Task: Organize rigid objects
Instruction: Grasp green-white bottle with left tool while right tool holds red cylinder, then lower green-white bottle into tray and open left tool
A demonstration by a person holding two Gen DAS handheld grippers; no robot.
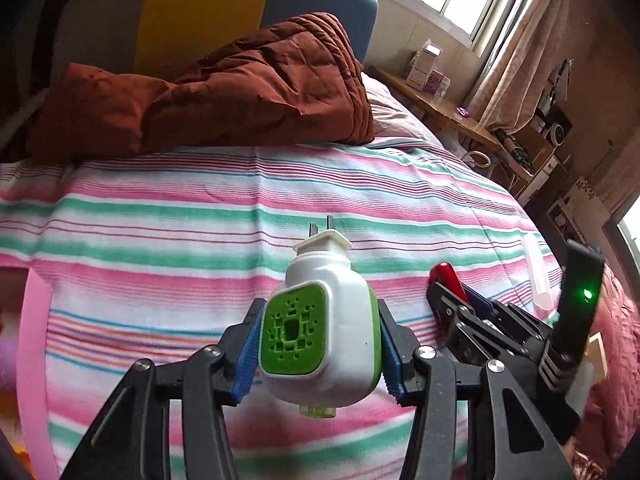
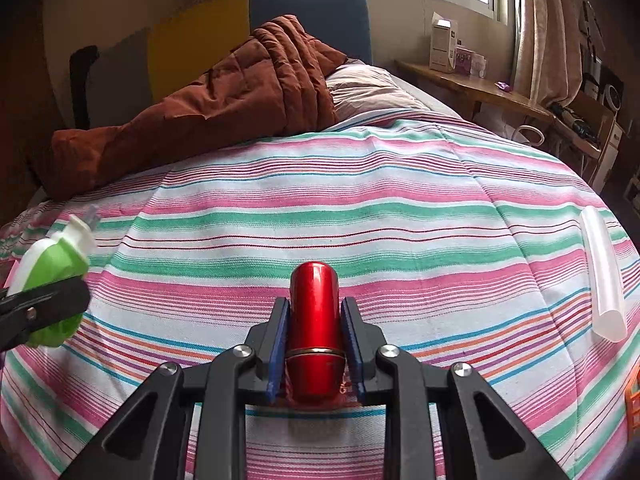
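My left gripper (image 1: 320, 340) is shut on a white and green plug-in device (image 1: 320, 332), its metal prongs pointing away, held above the striped bedsheet (image 1: 160, 240). The device also shows at the left edge of the right wrist view (image 2: 52, 264). My right gripper (image 2: 314, 332) is shut on a red metal tube (image 2: 315, 320) with a gold ring, pointing forward over the sheet. That gripper and the tube's red tip (image 1: 448, 274) show to the right in the left wrist view. A translucent white tube (image 2: 602, 276) lies on the sheet at the right.
A rust-brown quilt (image 2: 224, 104) and a pillow (image 2: 368, 88) lie at the bed's head. A wooden shelf (image 2: 480, 84) with boxes runs along the window wall at right. A pink hoop-like edge (image 1: 32, 360) is at the left. An orange item (image 2: 632, 400) sits at the right edge.
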